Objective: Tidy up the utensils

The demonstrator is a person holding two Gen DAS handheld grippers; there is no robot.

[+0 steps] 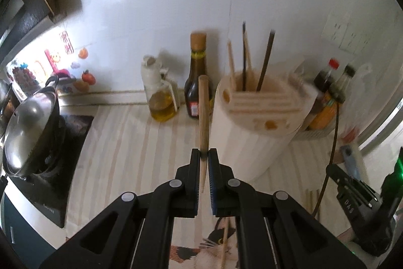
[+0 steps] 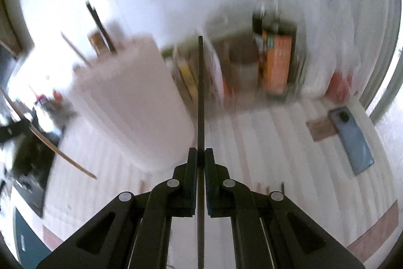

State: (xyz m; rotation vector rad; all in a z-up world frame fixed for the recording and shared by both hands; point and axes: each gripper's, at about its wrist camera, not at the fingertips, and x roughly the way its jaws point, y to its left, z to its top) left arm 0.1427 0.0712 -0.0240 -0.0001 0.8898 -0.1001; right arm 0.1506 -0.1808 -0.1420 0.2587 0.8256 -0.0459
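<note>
My left gripper (image 1: 204, 155) is shut on a light wooden chopstick (image 1: 203, 115) that stands upright, just left of the white utensil holder (image 1: 249, 138). The holder has a slotted wooden top with several chopsticks (image 1: 244, 59) standing in it, some wooden and some dark. My right gripper (image 2: 200, 155) is shut on a dark chopstick (image 2: 200, 97), held upright to the right of the same holder (image 2: 141, 102). The right gripper also shows in the left wrist view (image 1: 352, 190) at the right edge, with the dark chopstick (image 1: 332, 143) rising from it. More chopsticks (image 1: 311, 201) lie on the striped mat.
A pot with a steel lid (image 1: 27, 127) sits on a stove at left. An oil jar (image 1: 162, 102), a white jug (image 1: 151, 72) and a dark sauce bottle (image 1: 197, 82) stand by the wall. More bottles (image 2: 274, 47) stand in a rack. A phone (image 2: 352, 138) lies at right.
</note>
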